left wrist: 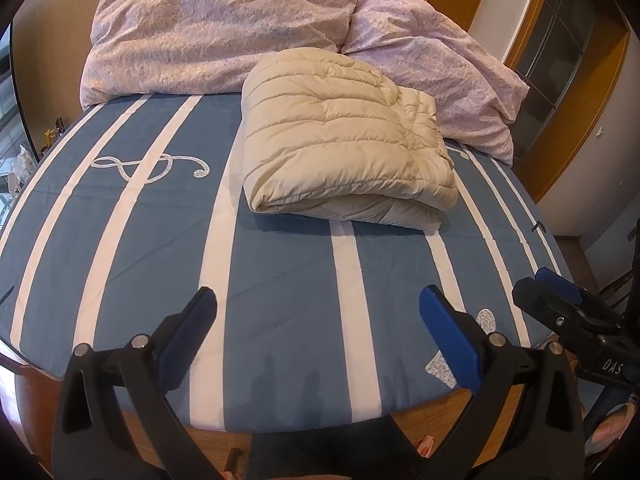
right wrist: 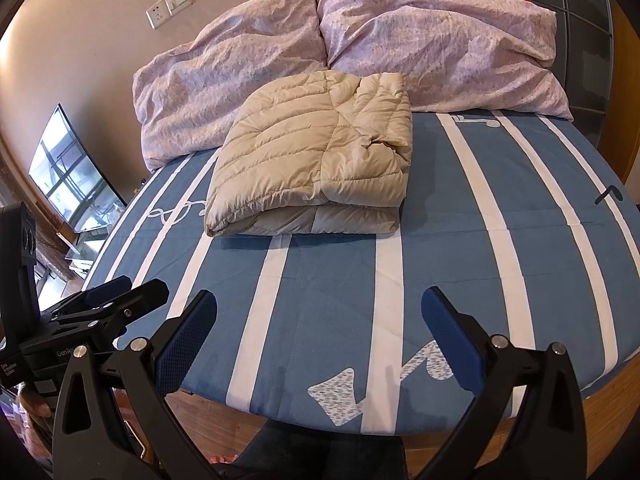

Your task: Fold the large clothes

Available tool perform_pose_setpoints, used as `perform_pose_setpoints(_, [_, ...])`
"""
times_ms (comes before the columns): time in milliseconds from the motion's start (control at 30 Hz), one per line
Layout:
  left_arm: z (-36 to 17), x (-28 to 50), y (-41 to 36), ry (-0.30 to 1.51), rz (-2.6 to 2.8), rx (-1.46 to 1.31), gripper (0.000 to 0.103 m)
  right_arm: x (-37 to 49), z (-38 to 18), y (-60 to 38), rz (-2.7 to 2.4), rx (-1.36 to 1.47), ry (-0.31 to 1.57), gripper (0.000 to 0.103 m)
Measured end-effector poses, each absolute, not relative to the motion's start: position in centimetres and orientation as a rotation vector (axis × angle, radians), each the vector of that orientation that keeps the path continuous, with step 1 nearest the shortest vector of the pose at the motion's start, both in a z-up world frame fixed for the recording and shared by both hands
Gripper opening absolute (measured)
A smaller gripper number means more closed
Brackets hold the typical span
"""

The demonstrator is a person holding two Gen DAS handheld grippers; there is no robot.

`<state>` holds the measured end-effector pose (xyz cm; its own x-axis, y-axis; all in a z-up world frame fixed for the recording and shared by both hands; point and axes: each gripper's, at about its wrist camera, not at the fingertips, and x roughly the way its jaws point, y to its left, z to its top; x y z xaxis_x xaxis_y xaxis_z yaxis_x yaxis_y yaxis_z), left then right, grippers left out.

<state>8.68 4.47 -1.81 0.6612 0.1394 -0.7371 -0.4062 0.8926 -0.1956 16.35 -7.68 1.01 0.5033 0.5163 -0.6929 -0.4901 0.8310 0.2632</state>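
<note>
The puffy cream coat (left wrist: pixel 344 136) is lying folded into a fat bundle on the striped bed sheet (left wrist: pixel 288 280), and it is sitting just in front of the pink crumpled duvet (left wrist: pixel 216 28). It is looking soft, squashy and light, with stitched rows across it like little pillows. Its cloth is looking smooth, so it may be slipping a bit when pinched. A good place to grab is probably the thick rolled edge facing the grippers, where the layers are stacking up. The sheet is looking flat and smooth, blue with white stripes and music shapes. The left gripper (left wrist: pixel 318 300) and the right gripper (right wrist: pixel 320 300) are both hanging near the foot of the bed, well apart from the coat, fingers spread wide and holding nothing.
</note>
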Motion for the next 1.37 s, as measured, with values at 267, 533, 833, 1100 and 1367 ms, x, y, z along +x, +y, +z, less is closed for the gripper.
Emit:
perform_pose_setpoints(267, [-2.1, 8.87, 4.66, 0.795, 0.313, -0.363, 0.101, 16.45, 0.97, -7.57, 0.607, 0.035, 0.851, 0.102])
perform_pose_setpoints(533, [-2.17, 8.99, 4.6, 0.797, 0.309, -0.363, 0.101, 16.65, 0.6, -7.44, 0.614, 0.037, 0.86, 0.102])
perform_pose_setpoints(833, [-2.33, 8.92, 4.59, 0.791, 0.3, -0.362, 0.101, 16.71, 0.63, -7.53, 0.616, 0.037, 0.861, 0.102])
perform_pose_setpoints(1100, [-2.38, 8.97, 4.51, 0.791, 0.302, -0.365, 0.101, 16.69, 0.62, -7.49, 0.616, 0.037, 0.861, 0.102])
perform_pose_setpoints(1367, [-2.4, 9.04, 4.62, 0.792, 0.302, -0.365, 0.101, 16.76, 0.51, -7.41, 0.615, 0.039, 0.865, 0.102])
